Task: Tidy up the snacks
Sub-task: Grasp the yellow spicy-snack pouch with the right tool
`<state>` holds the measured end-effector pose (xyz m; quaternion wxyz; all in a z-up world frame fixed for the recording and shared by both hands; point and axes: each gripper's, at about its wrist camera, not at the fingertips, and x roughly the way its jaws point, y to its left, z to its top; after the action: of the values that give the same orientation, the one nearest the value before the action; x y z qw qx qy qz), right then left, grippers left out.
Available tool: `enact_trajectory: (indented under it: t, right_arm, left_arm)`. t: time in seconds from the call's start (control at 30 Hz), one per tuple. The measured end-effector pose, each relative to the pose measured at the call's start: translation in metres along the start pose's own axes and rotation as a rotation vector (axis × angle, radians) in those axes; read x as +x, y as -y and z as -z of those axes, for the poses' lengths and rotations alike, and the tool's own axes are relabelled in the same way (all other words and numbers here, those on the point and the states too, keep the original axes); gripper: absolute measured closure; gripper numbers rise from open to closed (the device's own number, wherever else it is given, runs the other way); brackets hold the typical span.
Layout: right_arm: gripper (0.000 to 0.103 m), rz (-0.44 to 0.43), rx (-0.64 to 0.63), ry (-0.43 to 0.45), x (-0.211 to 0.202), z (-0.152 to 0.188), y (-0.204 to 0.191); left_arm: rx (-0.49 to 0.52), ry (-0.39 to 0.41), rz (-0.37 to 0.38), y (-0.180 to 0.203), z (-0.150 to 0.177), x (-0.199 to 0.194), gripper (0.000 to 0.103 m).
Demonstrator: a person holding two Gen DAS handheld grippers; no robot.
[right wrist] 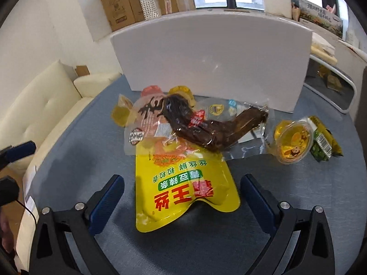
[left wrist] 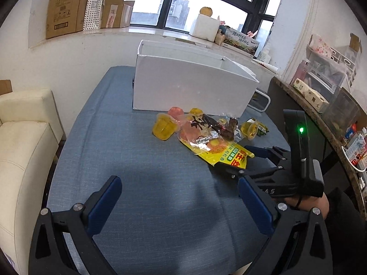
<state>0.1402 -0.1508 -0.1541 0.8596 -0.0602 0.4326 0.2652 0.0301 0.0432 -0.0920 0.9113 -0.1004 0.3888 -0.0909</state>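
Where the blue cloth-covered table (left wrist: 137, 151) carries the pile, counts run so:
Yellow plastic snack pouch (right wrist: 183, 188): one, nearest, flat on the cloth.
Clear vacuum packet of dark brown meat (right wrist: 213, 128): one, lying across the pouch's far end.
Jelly cups: three yellow, one (right wrist: 292, 143) on its side at right; one pink (left wrist: 175, 111).
Small green sachet (right wrist: 325, 142): one, far right.
White foam box (left wrist: 192, 87): one, beyond the pile.
Right gripper (right wrist: 182, 200): spread wide, empty, straddling the pouch's near end.
Left gripper (left wrist: 180, 202): spread wide, empty, above bare cloth.
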Motion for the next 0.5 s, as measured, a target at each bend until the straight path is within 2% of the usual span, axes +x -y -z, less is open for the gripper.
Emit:
enact_trajectory:
  t: [0.03, 0.1, 0.23, 0.27, 0.4, 0.5]
  right_arm:
    - [0.000, 0.018, -0.018, -0.003, 0.002, 0.000, -0.004]
    - [0.016, 0.039, -0.059, -0.007, 0.003, 0.000, -0.012]
    - [0.022, 0.061, -0.084, -0.003, 0.002, 0.001, -0.016]
    - [0.031, 0.049, -0.081, 0.005, 0.000, 0.002, -0.016]
    - [0.035, 0.055, -0.097, 0.005, -0.007, 0.008, -0.017]
    - [0.039, 0.025, -0.090, 0.002, -0.018, 0.016, -0.016]
  left_arm:
    - [0.001, -0.003, -0.005, -0.001, 0.000, 0.001, 0.000]
    - [0.000, -0.008, -0.009, -0.003, 0.001, 0.002, 0.000]
    - [-0.006, -0.014, -0.016, -0.007, 0.002, 0.004, 0.000]
    - [-0.006, -0.016, -0.018, -0.007, 0.002, 0.005, 0.000]
    - [-0.007, -0.018, -0.022, -0.010, 0.001, 0.007, 0.000]
    - [0.006, -0.025, -0.020, -0.009, -0.001, 0.011, 0.000]
